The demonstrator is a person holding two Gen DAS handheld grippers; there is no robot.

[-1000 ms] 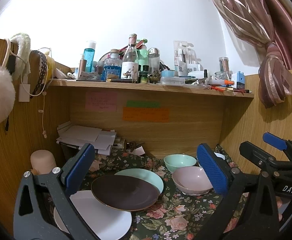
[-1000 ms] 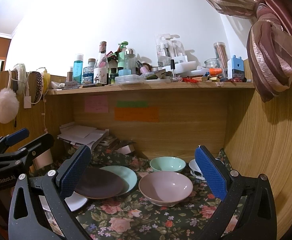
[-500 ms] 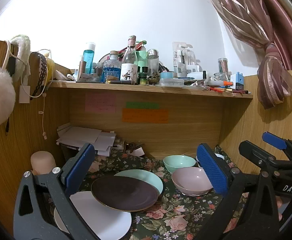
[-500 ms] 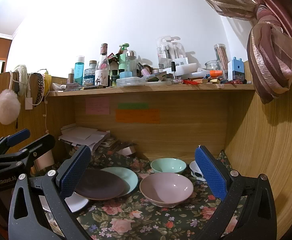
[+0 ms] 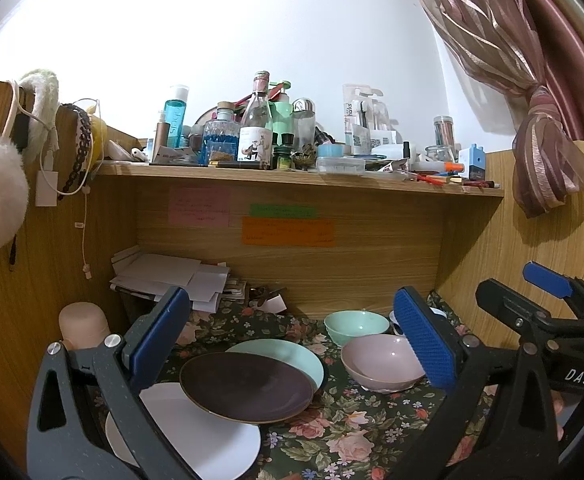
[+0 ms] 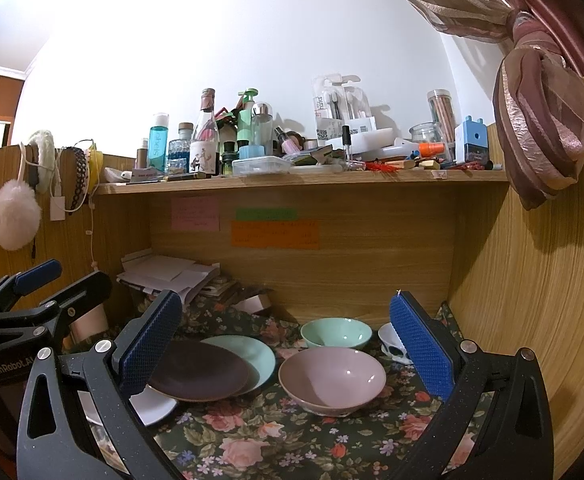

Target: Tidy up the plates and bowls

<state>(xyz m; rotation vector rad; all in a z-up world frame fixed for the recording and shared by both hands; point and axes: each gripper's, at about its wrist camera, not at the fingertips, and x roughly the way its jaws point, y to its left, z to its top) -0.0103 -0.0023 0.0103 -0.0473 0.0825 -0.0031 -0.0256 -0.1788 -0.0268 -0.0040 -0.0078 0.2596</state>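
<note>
On the flowered cloth a dark brown plate [image 5: 248, 386] [image 6: 198, 375] lies overlapping a mint plate [image 5: 292, 354] [image 6: 252, 354] and a white plate [image 5: 196, 436] [image 6: 152, 404]. To the right stand a pink bowl [image 5: 380, 362] [image 6: 332, 378], a mint bowl [image 5: 356, 324] [image 6: 336, 332] and a small white patterned bowl [image 6: 392, 344]. My left gripper [image 5: 292, 344] is open and empty, held above the plates. My right gripper [image 6: 284, 348] is open and empty, in front of the pink bowl.
A wooden desk alcove surrounds the cloth, with side walls [image 6: 532, 300] close on both sides. A paper stack [image 5: 172, 276] and a beige cylinder [image 5: 84, 324] stand at the back left. A cluttered shelf [image 5: 292, 176] hangs overhead.
Both grippers have tilted down slightly, so the scene sits a little higher in view. No dish has moved.
</note>
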